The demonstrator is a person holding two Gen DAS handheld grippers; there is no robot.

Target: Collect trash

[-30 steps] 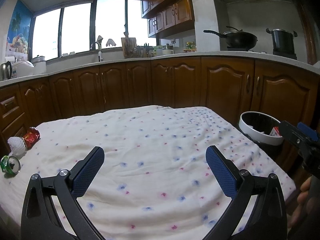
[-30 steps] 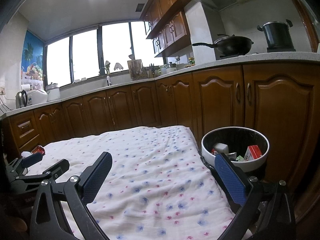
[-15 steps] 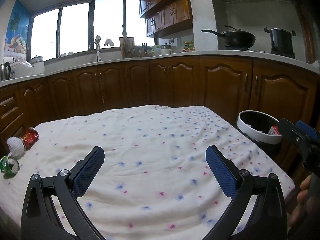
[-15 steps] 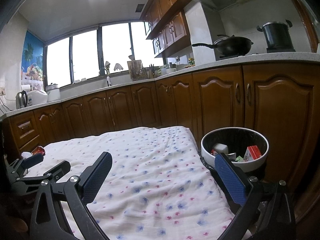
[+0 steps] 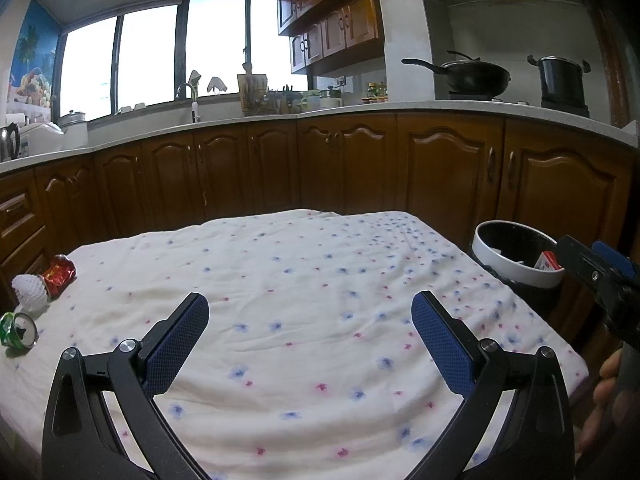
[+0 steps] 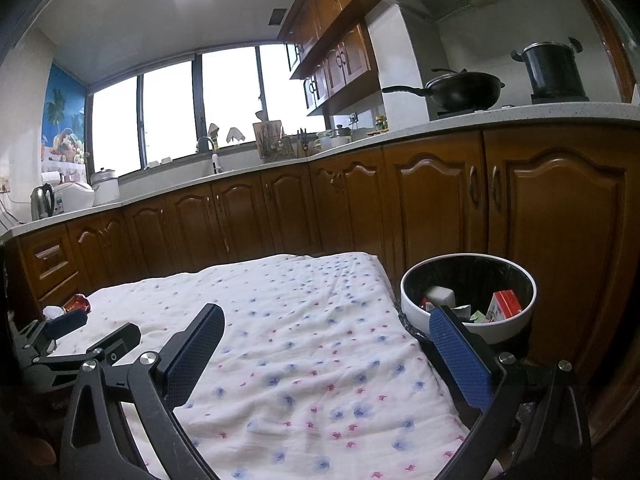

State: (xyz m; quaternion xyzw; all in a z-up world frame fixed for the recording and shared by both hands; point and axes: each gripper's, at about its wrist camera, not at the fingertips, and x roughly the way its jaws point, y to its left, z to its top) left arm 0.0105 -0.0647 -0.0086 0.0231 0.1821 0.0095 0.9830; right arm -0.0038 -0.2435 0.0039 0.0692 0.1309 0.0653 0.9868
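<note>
Flowered cloth covers the desk (image 5: 320, 280) — left gripper (image 5: 310, 340) and right gripper (image 6: 326, 340) both spread wide above it, holding nothing.

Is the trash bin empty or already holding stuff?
Partly filled: the trash bin holds a red-and-white carton and other scraps, with room left.

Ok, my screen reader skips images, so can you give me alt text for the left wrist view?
Open left gripper above a floral tablecloth; a red can, white foam net and green can lie at its left edge. A bin holding trash stands at right, beside the right gripper.
</note>
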